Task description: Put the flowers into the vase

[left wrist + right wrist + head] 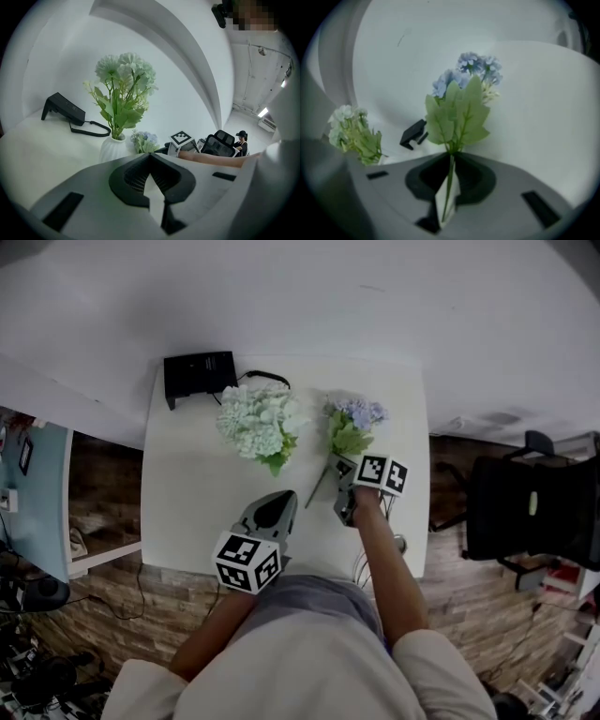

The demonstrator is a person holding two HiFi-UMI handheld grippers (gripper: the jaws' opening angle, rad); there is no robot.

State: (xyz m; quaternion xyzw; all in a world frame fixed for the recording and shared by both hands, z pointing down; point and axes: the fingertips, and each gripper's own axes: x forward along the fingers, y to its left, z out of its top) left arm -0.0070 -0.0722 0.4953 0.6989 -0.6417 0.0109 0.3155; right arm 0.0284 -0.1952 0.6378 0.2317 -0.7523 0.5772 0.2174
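White tabletop carries the vase, already filled with a pale bunch that hides its mouth in the head view. The blue sprig is not in it yet. It is with the right gripper, whose jaws are pinched on the thin stem just below the leaves.

The sprig's long axis runs away from the person, with the blossoms at the far end and the bare stem trailing back past the jaws. In the head view the vase lies to the left of these jaws and a little farther off, so I judge the cut end must swing down and leftward. The left gripper hangs on the vase's near side, its jaws closed on nothing.
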